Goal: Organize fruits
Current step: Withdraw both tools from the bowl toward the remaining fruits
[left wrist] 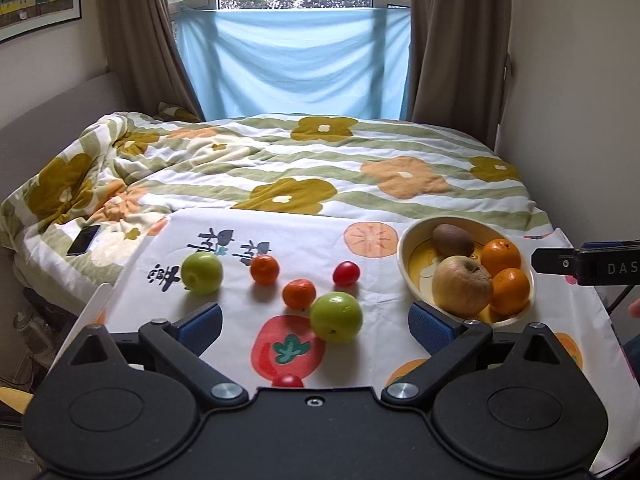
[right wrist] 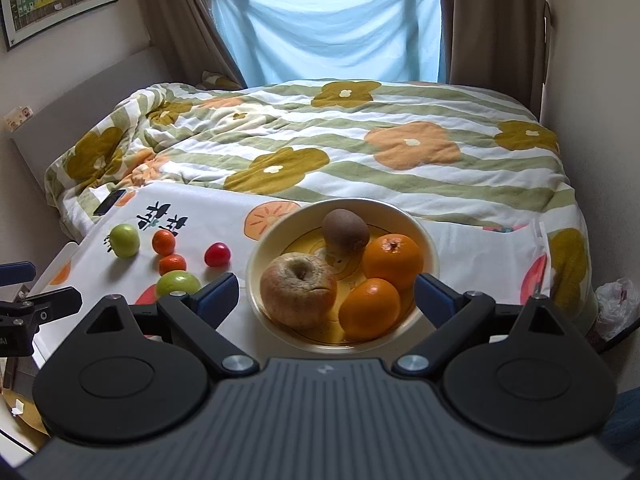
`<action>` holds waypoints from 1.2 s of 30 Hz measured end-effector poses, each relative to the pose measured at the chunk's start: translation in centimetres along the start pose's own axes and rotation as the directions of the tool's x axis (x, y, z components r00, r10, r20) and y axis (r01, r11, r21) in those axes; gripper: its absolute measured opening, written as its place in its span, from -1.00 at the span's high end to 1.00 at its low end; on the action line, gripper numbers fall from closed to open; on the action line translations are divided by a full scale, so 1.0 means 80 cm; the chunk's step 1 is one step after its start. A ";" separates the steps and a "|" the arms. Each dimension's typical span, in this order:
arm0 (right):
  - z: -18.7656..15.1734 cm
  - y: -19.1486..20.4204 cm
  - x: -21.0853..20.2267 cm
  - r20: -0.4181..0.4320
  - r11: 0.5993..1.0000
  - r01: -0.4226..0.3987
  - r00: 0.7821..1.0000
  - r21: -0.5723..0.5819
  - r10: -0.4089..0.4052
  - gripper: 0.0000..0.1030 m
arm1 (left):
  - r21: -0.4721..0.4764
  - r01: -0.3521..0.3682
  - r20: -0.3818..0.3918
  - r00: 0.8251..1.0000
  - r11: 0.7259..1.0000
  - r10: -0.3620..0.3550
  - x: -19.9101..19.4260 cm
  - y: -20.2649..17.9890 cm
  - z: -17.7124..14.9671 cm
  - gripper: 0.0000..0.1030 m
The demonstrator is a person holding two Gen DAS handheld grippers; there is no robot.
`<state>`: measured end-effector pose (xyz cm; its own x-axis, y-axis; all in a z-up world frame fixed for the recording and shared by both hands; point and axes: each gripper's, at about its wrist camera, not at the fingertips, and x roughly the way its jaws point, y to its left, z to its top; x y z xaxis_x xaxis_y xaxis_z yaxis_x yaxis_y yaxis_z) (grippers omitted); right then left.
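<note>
Left gripper (left wrist: 315,326) is sitting with jaws spread wide, gripping nothing, blue pads (left wrist: 202,326) clear of all fruit. Near green apple (left wrist: 336,317) is lying between and just ahead of the fingers, touching a tangerine (left wrist: 299,293) behind it. Second tangerine (left wrist: 264,269), red tomato (left wrist: 346,273) and far green apple (left wrist: 201,272) are resting farther out on the printed cloth (left wrist: 372,320); another tomato (left wrist: 287,381) is peeking out at the gripper body.

Right gripper (right wrist: 327,298) is also hanging fully released, empty, fingers flanking the bowl (right wrist: 432,256) without visible contact. Bowl is holding a wrinkled apple (right wrist: 298,290), kiwi (right wrist: 345,230) and two oranges (right wrist: 393,257) (right wrist: 370,309)
</note>
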<state>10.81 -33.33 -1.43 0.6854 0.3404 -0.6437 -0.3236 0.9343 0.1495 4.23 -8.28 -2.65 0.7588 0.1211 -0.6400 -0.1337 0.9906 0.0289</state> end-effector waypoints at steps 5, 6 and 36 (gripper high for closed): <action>0.003 0.039 0.003 0.008 1.000 -0.011 1.000 -0.002 0.011 -1.00 | -0.002 -0.029 0.003 1.000 1.000 0.029 0.002 0.038 0.006 -0.98; 0.004 0.048 0.004 0.010 1.000 -0.010 1.000 -0.002 0.010 -1.00 | 0.003 -0.031 0.003 1.000 1.000 0.031 0.003 0.046 0.009 -0.98; -0.035 0.215 0.133 -0.119 0.940 0.187 0.980 0.285 -0.159 -1.00 | 0.342 0.216 -0.163 0.972 0.915 -0.169 0.199 0.186 0.032 -0.77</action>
<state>10.71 -13.91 -7.77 0.6454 0.1725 -0.7441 0.0098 0.9722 0.2339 15.97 8.53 -10.44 0.6566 -0.0600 -0.7519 0.2596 0.9539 0.1506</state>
